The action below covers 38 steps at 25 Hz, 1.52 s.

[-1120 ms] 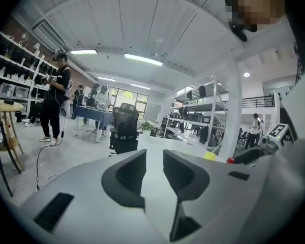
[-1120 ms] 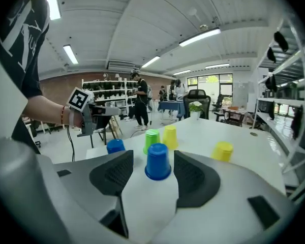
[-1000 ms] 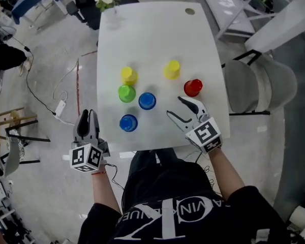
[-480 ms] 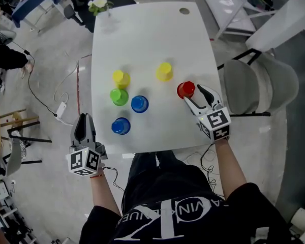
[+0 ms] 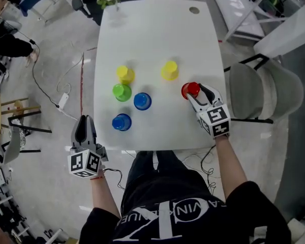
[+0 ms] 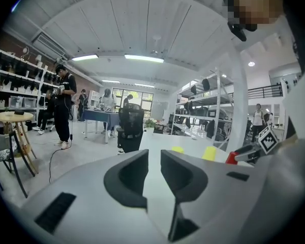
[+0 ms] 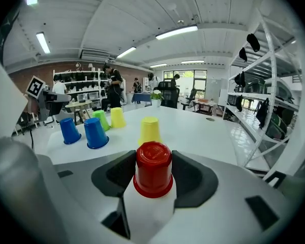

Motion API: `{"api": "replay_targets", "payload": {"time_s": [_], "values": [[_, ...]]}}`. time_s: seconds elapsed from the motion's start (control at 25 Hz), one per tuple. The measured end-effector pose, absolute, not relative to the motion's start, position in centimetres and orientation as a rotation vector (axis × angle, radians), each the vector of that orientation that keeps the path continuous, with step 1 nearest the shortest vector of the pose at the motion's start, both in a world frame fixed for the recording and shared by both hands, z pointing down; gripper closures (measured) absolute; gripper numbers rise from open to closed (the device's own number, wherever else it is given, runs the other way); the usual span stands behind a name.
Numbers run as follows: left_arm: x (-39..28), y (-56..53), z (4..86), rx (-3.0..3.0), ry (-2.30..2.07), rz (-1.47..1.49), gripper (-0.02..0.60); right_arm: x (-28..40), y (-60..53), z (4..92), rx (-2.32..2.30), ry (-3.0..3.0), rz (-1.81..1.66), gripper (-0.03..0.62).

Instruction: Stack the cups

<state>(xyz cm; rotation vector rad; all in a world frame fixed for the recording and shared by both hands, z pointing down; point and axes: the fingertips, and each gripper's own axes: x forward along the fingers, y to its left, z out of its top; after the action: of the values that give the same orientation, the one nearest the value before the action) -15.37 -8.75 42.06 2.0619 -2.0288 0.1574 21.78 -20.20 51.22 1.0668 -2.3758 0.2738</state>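
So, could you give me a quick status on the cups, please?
Left gripper open, empty, jaws just narrowed. Right gripper jaws just closed onto red cup, upside down on table. Yellow cup beyond, standing clear.

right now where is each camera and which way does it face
head view: on the person's head, steeply down on the table; shows torso, arms, left gripper, right gripper.
left gripper view: beside the table's near left corner, facing across it; own fingers just closed partway, empty.
right gripper view: low over the table, facing cups; fingers just closing on the red cup.
shared: all show the red cup.
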Motion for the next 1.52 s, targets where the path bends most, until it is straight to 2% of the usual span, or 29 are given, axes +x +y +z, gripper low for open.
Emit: {"api": "replay_targets", "payload": {"time_s": [0.4,1.04,1.52], "values": [[-16.2,-9.0,42.4,2.122,-1.952,0.107,0.509,17.5,-16.2,49.0,1.028,-2.42,0.25,0.368],[-20.0,-7.0,43.2,2.151,-1.892,0.067,0.509,4.6,-7.3,49.3,0.739,-2.502,0.229,0.367],[-22.9,-4.3,44.4,2.081,-1.923,0.078,0.511,1.1,-5.6,51.1,0.645,-2.479,0.192,0.365]]}}
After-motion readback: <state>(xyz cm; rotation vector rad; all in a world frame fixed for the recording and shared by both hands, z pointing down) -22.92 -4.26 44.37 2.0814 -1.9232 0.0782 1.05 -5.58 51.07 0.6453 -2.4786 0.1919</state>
